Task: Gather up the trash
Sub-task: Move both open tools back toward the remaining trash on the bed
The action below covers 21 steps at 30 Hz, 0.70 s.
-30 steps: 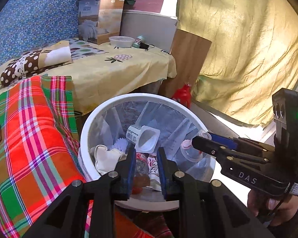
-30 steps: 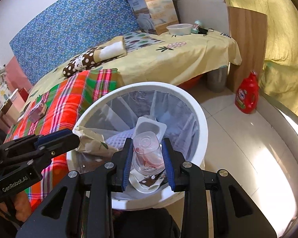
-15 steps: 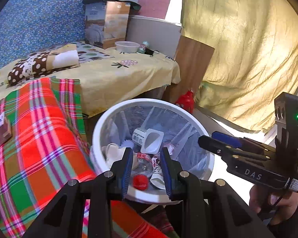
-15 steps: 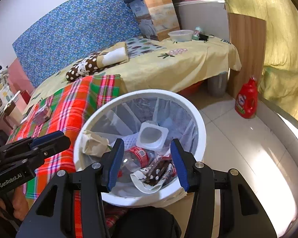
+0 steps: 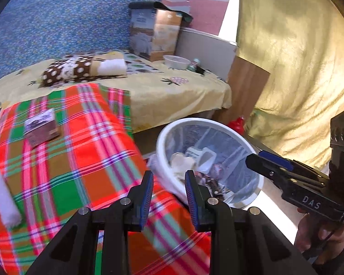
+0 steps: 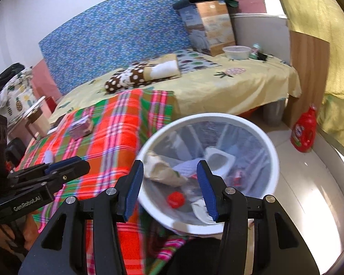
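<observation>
Left gripper: jaws parted, nothing held, poised over the plaid blanket. Right gripper: jaws spread wide, empty, over the bin. Trash is seen inside the bin (wrappers, cups, a red cap). Beyond: small box, pillow, carton.

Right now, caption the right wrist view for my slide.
Open right gripper above a white trash bin of wrappers beside a plaid blanket.

Black grippers, blue-padded jaws, silver screws, seemingly "DAS" lettering.
</observation>
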Tool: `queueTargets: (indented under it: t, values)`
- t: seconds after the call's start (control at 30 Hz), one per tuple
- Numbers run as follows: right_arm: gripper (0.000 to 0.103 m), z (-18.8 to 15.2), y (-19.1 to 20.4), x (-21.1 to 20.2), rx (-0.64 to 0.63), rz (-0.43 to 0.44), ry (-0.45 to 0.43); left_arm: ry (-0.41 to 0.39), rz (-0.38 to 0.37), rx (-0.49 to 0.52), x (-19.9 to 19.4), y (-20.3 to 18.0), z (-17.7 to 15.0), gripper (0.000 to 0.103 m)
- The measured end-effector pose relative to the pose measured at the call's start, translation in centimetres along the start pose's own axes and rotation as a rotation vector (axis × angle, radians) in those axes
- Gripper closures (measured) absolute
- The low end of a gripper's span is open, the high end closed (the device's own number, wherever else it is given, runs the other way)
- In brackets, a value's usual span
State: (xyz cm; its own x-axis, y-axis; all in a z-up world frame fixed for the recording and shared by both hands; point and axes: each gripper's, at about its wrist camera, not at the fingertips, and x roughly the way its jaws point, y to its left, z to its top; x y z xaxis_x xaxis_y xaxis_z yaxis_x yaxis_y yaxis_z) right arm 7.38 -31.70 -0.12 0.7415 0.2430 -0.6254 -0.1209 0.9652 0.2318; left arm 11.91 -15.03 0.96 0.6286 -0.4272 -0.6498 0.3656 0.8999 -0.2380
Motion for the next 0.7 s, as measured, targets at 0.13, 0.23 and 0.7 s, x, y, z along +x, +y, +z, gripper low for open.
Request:
queueTargets:
  t: [0.13,0.23,0.7]
  values:
    - [0.052,0.0,1.4,0.2,-0.024,0.033,0.005,-0.007,0.036,-0.036,-1.4,1.8,-0.8,0.075]
    - [0.052,0.1,2.8,0.3,-0.047,0.062,0.003,-0.01,0.061,-0.058,-2.4,3.1,-1.5,0.075]
    - [0.053,0.8,8.3,1.1,-0.147,0.179,0.003,-0.062,0.185,-0.153,-6.7,8.2,-2.9,0.075]
